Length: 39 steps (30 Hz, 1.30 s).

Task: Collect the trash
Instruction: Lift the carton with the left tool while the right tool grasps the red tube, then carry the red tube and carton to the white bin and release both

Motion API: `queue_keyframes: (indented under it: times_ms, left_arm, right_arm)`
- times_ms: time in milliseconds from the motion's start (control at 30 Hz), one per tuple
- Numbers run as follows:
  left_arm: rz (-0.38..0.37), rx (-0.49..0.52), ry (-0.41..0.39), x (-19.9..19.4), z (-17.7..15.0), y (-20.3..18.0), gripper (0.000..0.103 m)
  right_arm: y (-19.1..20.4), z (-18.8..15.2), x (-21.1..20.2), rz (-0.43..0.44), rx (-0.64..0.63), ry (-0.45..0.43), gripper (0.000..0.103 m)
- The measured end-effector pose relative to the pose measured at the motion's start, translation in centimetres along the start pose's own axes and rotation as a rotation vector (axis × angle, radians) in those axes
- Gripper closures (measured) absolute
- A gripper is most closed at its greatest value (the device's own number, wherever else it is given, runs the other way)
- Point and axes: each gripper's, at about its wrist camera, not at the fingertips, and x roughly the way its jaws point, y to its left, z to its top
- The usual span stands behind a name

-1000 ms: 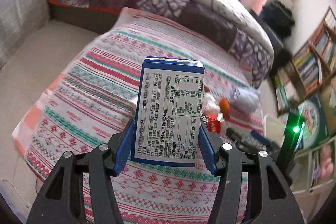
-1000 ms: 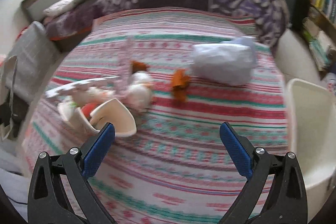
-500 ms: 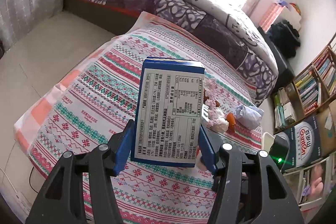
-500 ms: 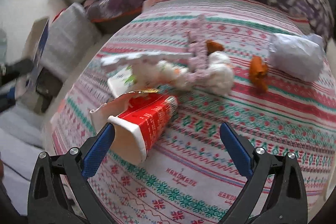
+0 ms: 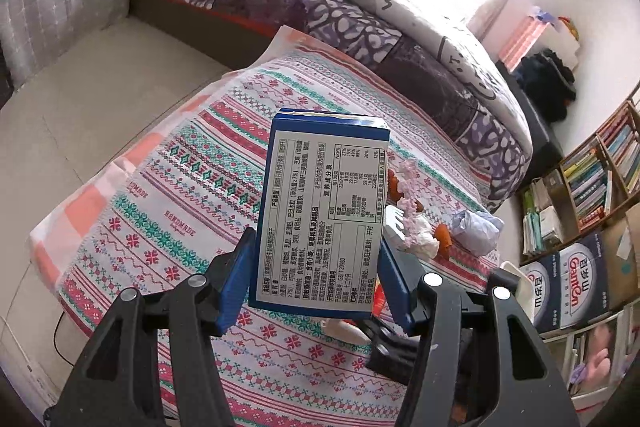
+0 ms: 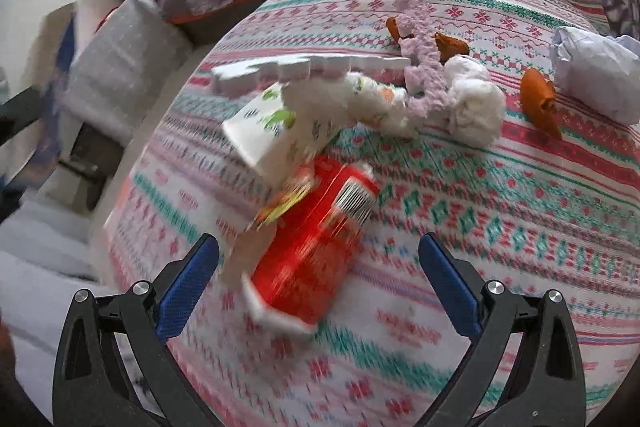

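change: right gripper (image 6: 318, 277) now nearer red cup (image 6: 316, 247), jaws spread, empty | left gripper (image 5: 316, 283) still clamps blue box (image 5: 322, 215) above patterned cloth (image 5: 180, 203) | bookshelf (image 5: 592, 183) only in left view

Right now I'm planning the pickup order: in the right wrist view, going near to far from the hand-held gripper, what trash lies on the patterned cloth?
Red cup → white carton with green leaf print → white notched strip → pink crocheted piece.
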Motion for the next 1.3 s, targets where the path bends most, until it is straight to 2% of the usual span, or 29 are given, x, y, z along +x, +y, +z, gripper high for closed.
queue_keyframes:
  times_ms: [100,200,267,300,333,367,467,667,967,1200,1300]
  left_arm:
    - [0.007,-0.009,0.002,0.1,0.1,0.3,0.046]
    - [0.019,-0.013,0.012,0.5,0.0,0.4,0.046]
    - [0.026,-0.008,0.018,0.7,-0.1,0.4,0.046]
    - [0.031,-0.005,0.019,0.8,-0.1,0.3,0.046]
    - [0.036,-0.005,0.02,0.9,-0.1,0.3,0.046]
    - [0.039,-0.009,0.02,0.9,-0.1,0.4,0.046]
    - [0.044,-0.02,0.015,0.9,-0.1,0.4,0.046]
    - [0.059,-0.011,0.0,1.0,-0.3,-0.4,0.046]
    - [0.05,0.022,-0.03,1.2,-0.4,-3.2,0.046]
    - [0.059,0.083,-0.07,1.4,-0.9,-6.6,0.046]
    - [0.098,0.13,-0.102,1.6,-1.5,-8.4,0.046]
  right_arm:
    - [0.0,0.3,1.9,-0.037,0.055,0.021,0.006]
    - [0.7,0.5,2.0,-0.032,0.05,-0.015,0.009]
    - [1.0,0.4,2.2,-0.04,0.033,-0.025,0.035]
    - [1.1,0.2,2.2,-0.064,0.005,-0.02,0.039]
    - [1.2,0.2,2.2,-0.071,-0.009,-0.022,0.048]
    - [1.1,0.1,2.0,-0.054,-0.007,-0.017,0.051]
    - [0.5,0.1,1.6,-0.014,0.027,-0.002,0.069]
    - [-0.4,-0.1,-0.7,0.005,0.038,-0.022,0.072]
    - [-1.8,1.0,-5.9,-0.01,0.036,-0.152,0.072]
    - [-3.7,1.6,-9.7,-0.089,0.022,-0.275,0.072]
    - [-4.4,1.7,-10.8,-0.146,0.02,-0.325,0.071]
